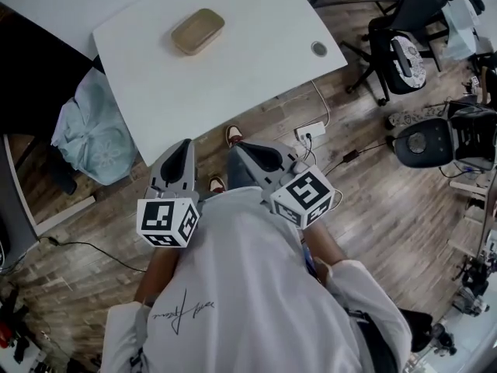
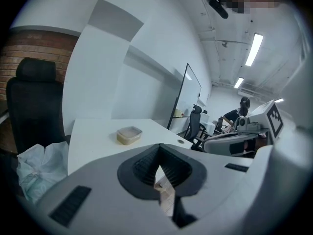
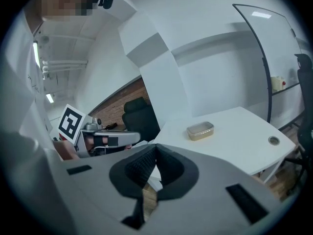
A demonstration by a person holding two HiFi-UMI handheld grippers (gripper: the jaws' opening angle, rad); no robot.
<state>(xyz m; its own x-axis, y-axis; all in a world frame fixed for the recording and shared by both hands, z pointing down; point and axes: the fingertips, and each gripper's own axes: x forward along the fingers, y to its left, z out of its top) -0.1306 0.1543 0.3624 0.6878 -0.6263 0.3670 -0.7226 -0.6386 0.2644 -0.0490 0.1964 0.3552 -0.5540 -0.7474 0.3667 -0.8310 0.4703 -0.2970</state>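
I hold both grippers close to my chest, above the wooden floor, just short of the near edge of a white table [image 1: 256,53]. My left gripper [image 1: 183,148] is shut with nothing in it, and its ribbed pads [image 2: 146,166] meet at the tips. The right gripper [image 1: 242,151] is also shut and empty. A tan lidded container [image 1: 198,31] lies on the far part of the table, well beyond both grippers. It also shows as the container [image 2: 129,135] in the left gripper view and the container [image 3: 200,130] in the right gripper view.
A pale bag [image 1: 89,130] rests on a dark chair left of the table. A black office chair [image 1: 400,45] stands at the right. A power strip [image 1: 311,130] with cables lies on the floor near my feet. A cable grommet [image 1: 319,49] sits in the table's corner.
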